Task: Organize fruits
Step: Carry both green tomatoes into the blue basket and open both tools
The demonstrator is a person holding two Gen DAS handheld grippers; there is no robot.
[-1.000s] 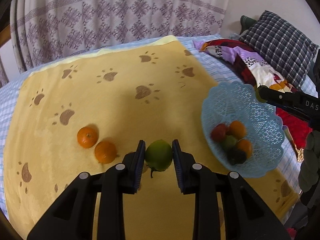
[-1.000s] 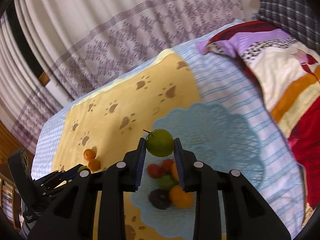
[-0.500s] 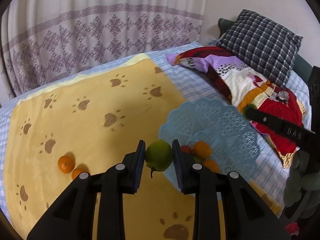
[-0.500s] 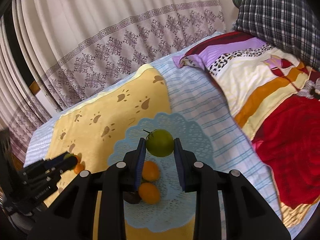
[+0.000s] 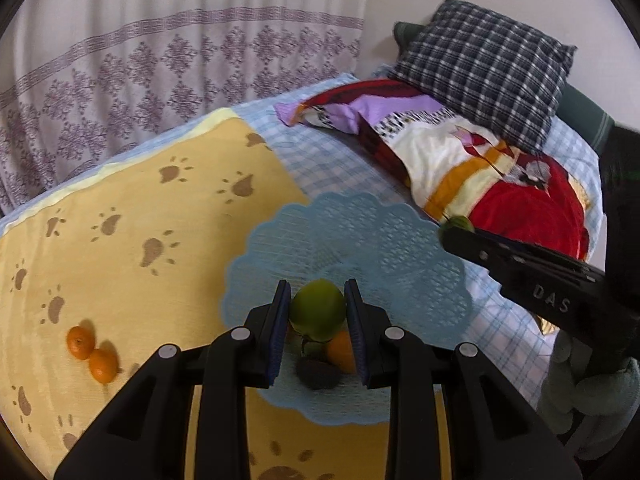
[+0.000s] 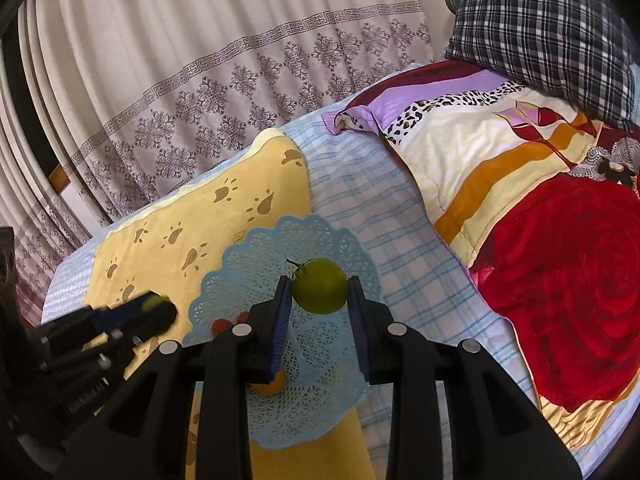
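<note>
My left gripper (image 5: 318, 312) is shut on a green round fruit (image 5: 318, 309) and hangs over the near part of the light blue lace basket (image 5: 360, 240). Under it in the basket lie an orange (image 5: 341, 350) and a dark fruit (image 5: 318, 374). My right gripper (image 6: 319, 288) is shut on a second green fruit (image 6: 319, 285) with a stem, above the same basket (image 6: 256, 264). A red fruit (image 6: 221, 325) and an orange (image 6: 272, 386) show in the basket there. Two small oranges (image 5: 91, 354) lie on the yellow paw-print blanket (image 5: 140, 216) at the left.
The right gripper's black body (image 5: 532, 276) reaches in over the basket's right side. A folded colourful quilt (image 5: 500, 184) and a plaid pillow (image 5: 484, 68) lie at the right. A patterned curtain (image 5: 160, 72) hangs behind the bed.
My left gripper has carried its green fruit rightwards from the blanket to above the basket; the two oranges have slid to the far left. My right gripper has drifted across the basket with its fruit.
</note>
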